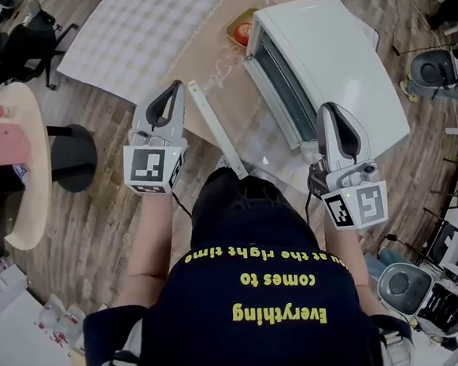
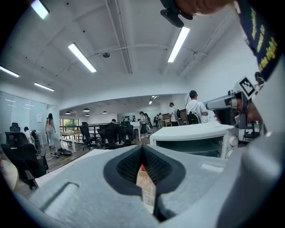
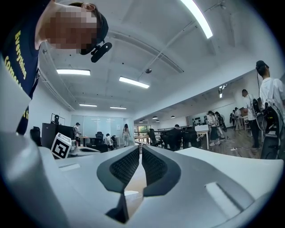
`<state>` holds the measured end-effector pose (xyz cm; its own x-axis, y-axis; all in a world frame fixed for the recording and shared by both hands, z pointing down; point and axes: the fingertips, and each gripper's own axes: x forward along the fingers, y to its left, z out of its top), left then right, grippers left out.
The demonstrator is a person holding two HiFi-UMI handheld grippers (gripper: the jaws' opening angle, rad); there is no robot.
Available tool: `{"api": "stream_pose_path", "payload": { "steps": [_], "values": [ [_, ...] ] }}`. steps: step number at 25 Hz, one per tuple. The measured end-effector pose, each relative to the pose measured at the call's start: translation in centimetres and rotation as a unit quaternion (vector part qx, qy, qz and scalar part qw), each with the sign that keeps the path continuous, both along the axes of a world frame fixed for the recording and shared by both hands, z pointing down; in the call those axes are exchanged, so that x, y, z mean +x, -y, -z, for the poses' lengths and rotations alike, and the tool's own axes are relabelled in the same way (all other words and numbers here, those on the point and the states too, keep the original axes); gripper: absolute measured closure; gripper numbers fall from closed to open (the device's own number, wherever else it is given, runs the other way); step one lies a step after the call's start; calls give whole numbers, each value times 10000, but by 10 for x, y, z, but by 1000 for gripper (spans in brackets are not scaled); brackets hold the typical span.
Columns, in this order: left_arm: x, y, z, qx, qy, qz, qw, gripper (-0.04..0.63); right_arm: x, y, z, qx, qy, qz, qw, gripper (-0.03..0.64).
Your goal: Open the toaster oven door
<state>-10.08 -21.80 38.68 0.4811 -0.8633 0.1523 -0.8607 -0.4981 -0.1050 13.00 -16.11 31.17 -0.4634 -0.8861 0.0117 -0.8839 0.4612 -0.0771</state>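
Note:
A white toaster oven (image 1: 326,56) stands on the cloth-covered table (image 1: 204,70), its glass door (image 1: 278,83) facing left and looking closed. In the left gripper view the oven (image 2: 196,138) sits ahead to the right, with knobs at its right end. My left gripper (image 1: 176,85) hovers left of the oven front, apart from it. Its jaws (image 2: 142,149) are shut and hold nothing. My right gripper (image 1: 326,107) is held over the oven's near end. Its pads (image 3: 153,167) are almost touching, with nothing between them.
A red item in a small dish (image 1: 242,33) sits behind the oven. A white strip (image 1: 217,128) runs along the table's near side. A round wooden table (image 1: 32,194) with a pink box (image 1: 5,141) stands to the left. Office chairs and floor appliances (image 1: 403,283) surround me.

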Motion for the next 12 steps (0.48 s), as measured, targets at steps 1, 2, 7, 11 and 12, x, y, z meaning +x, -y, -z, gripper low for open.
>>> {"api": "stream_pose_path", "payload": {
  "steps": [1,2,7,11,12],
  "values": [
    [3,-1,5,35,-14,-28,10000,595,1,0,1,17,2,-12,10000,587],
    [5,-2,9,64,-29,-62,10000,595,2,0,2,37,5,-28,10000,589],
    [18,-8,25,193,-57,-202,9996,595,8,-2,9,188,10,-167,9997,604],
    [28,-11,33,299,-117,-265,9991,595,12,-3,10,205,-14,-221,9995,604],
    [30,-11,35,315,-140,-279,9990,595,13,-4,10,204,-28,-224,9995,605]
  ]
}}
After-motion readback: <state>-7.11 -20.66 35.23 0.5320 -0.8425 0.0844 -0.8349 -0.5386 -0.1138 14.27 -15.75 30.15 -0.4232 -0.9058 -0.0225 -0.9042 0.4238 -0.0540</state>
